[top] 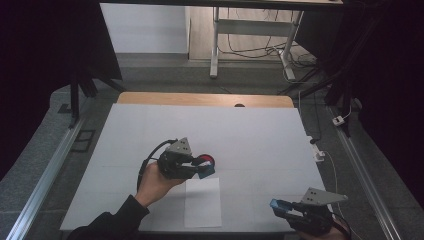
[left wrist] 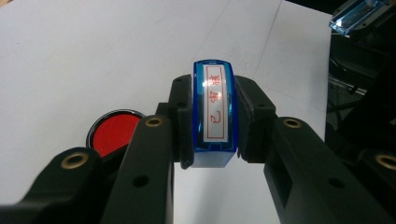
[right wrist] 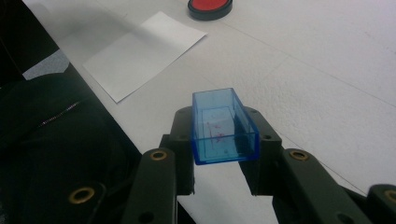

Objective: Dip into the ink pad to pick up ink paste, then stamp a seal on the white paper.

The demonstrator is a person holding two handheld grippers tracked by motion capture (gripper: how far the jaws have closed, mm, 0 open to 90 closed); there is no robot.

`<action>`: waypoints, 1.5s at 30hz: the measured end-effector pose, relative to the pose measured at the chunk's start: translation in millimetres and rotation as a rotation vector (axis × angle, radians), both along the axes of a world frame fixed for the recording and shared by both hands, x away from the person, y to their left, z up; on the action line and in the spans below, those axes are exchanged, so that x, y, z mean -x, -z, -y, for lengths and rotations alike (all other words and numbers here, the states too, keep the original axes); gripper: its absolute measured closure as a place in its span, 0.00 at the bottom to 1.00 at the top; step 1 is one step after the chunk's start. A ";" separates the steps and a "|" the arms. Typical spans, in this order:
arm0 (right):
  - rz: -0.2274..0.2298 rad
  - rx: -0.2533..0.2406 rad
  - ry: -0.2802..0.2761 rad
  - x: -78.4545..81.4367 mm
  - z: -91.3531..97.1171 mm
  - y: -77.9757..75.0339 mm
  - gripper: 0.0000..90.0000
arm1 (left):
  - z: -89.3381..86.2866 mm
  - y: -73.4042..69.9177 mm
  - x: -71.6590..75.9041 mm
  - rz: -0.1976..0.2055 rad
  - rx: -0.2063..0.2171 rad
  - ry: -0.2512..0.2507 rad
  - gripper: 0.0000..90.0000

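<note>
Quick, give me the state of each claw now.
Left claw: shut on the blue stamp.
Right claw: shut on the blue cap.

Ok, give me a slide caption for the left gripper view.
Left gripper clamps a blue stamp above the white table, red ink pad alongside.

A lab or office workroom — white table (top: 150,130), desk frame (top: 216,45), loose floor cables (top: 250,50).
</note>
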State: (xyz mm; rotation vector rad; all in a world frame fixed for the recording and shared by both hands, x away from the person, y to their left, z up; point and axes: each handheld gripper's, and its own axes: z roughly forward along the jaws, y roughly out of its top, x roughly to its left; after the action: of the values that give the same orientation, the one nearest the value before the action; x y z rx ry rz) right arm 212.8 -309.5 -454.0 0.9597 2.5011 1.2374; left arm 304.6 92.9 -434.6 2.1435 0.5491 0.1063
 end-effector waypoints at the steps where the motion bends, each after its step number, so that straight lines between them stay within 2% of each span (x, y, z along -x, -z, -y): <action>1: 0.000 0.001 0.000 0.0 0.0 0.1 0.76 | -0.7 -0.3 1.3 0.000 0.001 0.001 0.78; 10: -0.002 0.002 -0.001 -0.3 -0.3 0.1 0.76 | -5.5 -1.8 11.1 0.003 0.012 0.007 0.78; 22: -0.001 0.004 -0.003 0.1 -0.2 0.0 0.76 | -6.4 2.5 19.3 0.000 0.005 0.009 0.78; 36: 0.000 -0.001 -0.004 0.2 -0.2 0.1 0.76 | -0.3 19.5 27.8 -0.010 -0.030 0.007 0.78; 45: 0.000 0.002 -0.006 0.3 -0.2 0.0 0.76 | 4.0 33.6 27.5 -0.025 -0.057 -0.001 0.78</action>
State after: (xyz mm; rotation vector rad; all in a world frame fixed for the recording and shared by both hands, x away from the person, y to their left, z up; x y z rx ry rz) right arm 212.5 -309.3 -454.0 0.9528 2.5069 1.2357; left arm 277.2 88.9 -468.2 2.2029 0.5684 0.0971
